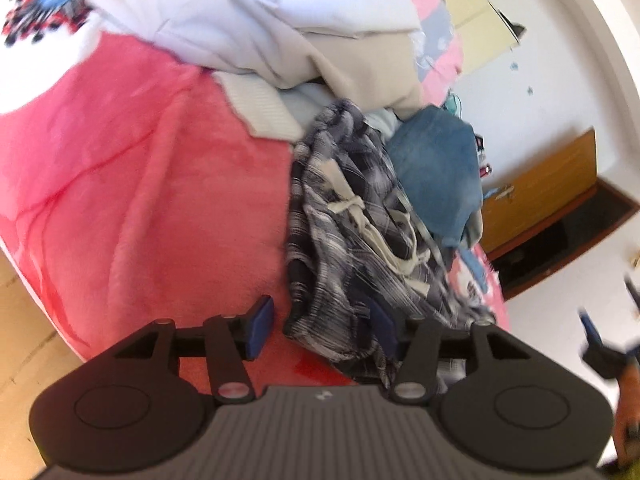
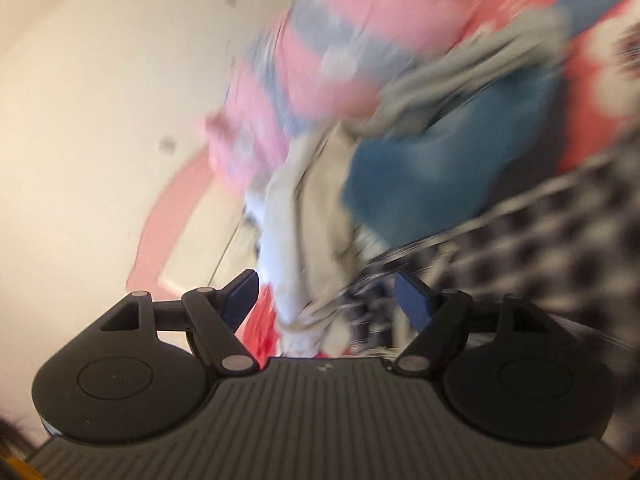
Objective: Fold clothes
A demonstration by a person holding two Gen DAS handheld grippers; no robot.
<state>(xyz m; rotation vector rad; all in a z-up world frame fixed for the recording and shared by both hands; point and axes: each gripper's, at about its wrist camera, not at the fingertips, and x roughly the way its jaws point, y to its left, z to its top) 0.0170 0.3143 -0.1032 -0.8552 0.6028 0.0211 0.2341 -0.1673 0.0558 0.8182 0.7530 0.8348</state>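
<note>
A crumpled black-and-white plaid garment with a pale drawstring lies on the pink blanket. My left gripper is open just over its near edge. The cloth reaches the right pad, and the left pad stands clear of it over the blanket. Behind the plaid garment sit a blue garment and a heap of white and beige clothes. The right wrist view is heavily blurred. There my right gripper is open, with a pale beige garment between its spread jaws. The blue garment and the plaid cloth lie to the right.
The bed's edge drops to a tiled floor at the left. A wooden cabinet stands by the white wall on the right. Pink and grey bedding is piled at the back. A blurred gripper shows at the right edge.
</note>
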